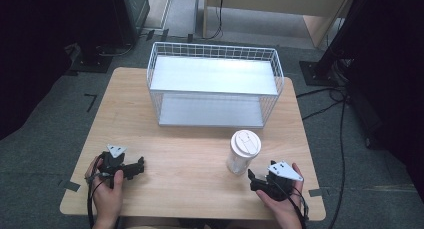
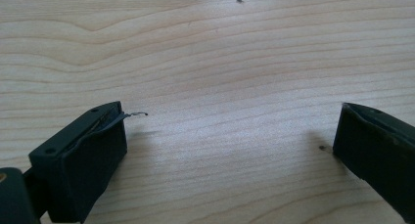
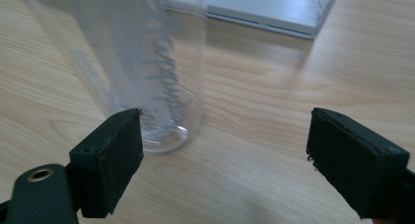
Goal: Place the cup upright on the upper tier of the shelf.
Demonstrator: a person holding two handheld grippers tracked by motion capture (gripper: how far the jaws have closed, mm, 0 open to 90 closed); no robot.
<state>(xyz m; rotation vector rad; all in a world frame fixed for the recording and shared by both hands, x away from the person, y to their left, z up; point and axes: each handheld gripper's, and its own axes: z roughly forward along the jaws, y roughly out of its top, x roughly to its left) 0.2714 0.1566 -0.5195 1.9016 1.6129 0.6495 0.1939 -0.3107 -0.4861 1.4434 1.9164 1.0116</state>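
A clear plastic cup (image 1: 243, 151) with a white lid stands upright on the wooden table (image 1: 185, 159), right of centre. In the right gripper view the cup (image 3: 147, 62) shows grey script lettering and stands just ahead of the left jaw. My right gripper (image 1: 252, 178) (image 3: 225, 131) lies low at the table's front right, close to the cup's base, open, with nothing between the jaws. My left gripper (image 1: 140, 165) (image 2: 230, 121) rests at the front left, open over bare wood. A thin metal sliver sticks out from its left pad (image 2: 105, 123).
A white wire basket shelf (image 1: 215, 84) with two grey levels stands at the back middle of the table; its lower edge (image 3: 264, 11) lies beyond the cup. Dark stands and cables (image 1: 340, 104) sit on the floor around the table.
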